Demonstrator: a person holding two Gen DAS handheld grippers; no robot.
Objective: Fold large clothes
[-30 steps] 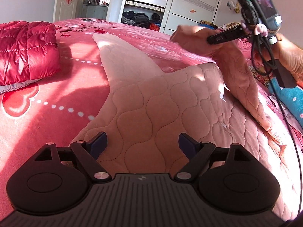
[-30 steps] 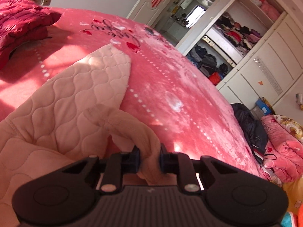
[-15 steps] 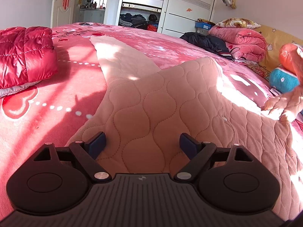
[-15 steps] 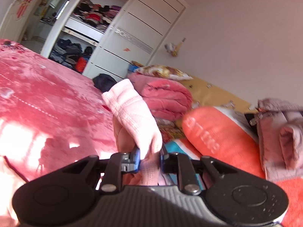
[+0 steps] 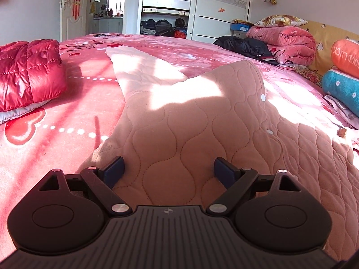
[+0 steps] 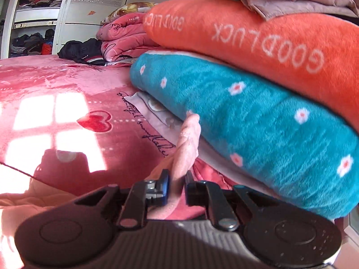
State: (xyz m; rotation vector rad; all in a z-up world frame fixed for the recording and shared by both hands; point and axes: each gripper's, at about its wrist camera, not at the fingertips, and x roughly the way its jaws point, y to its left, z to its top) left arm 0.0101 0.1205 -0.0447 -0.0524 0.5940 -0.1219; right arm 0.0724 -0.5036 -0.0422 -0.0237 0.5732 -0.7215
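Note:
A pale pink quilted garment point(image 5: 190, 130) lies spread on the red bed cover point(image 5: 67, 116), one sleeve stretched out toward the far left. My left gripper point(image 5: 169, 171) hovers open low over the garment's near part, fingers wide apart with cloth beneath them. In the right wrist view my right gripper point(image 6: 177, 187) is shut on the garment's other sleeve end point(image 6: 187, 143), a pink strip that sticks up between the pads. It is held low over the bed, right in front of a teal pillow point(image 6: 246, 121). From the left wrist view the right gripper is hidden.
An orange "GOOD LUCK" pillow point(image 6: 258, 40) rests on the teal one. A red down jacket point(image 5: 29, 74) lies folded at the bed's left. Folded pink blankets point(image 5: 285, 42) and dark clothes point(image 5: 244, 46) sit at the far right, with an open wardrobe point(image 5: 166, 6) behind.
My right gripper swung the sleeve from over the garment out to the right and down to the pillows, leaving the left wrist view. The left gripper stayed open in place.

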